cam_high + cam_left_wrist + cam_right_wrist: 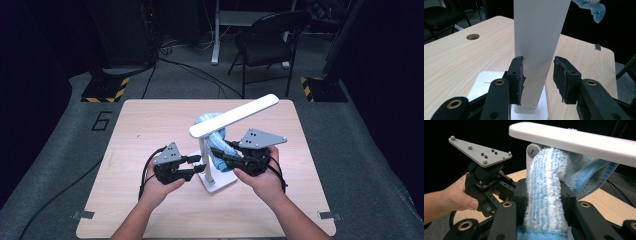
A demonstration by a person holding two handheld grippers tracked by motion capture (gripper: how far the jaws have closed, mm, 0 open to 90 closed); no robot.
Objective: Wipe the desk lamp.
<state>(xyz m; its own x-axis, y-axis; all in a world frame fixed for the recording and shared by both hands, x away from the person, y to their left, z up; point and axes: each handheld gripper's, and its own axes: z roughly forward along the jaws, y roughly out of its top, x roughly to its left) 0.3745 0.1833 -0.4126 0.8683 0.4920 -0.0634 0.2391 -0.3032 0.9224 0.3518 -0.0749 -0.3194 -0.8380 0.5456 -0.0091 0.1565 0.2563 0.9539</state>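
I have the white desk lamp [220, 145] standing near the middle of the tabletop [150, 120], its flat base [220, 181] toward my side and its long head [235, 116] slanting up and away to the right. My left tongs [196, 166] straddle the upright post [536, 50] low down, just above the base. In the left gripper view one pad [520, 80] lies against the post while the other stands slightly off it, so I judge this a loose brace, not a firm clamp; it is there to keep the light lamp from tipping or sliding while the other hand works.

My right tongs [226, 159] are clamped on a folded blue-and-white microfibre cloth [546, 195]. The right gripper view shows the cloth bunched thick between the pads and rising to the underside of the head beside the hinge [532, 151], with more of it draped behind. Holding it as a wad gives a soft, wide face to wipe with, and coming from below lets it press up against the head. I judge the job to be wiping the lamp, now at the hinge end under the head
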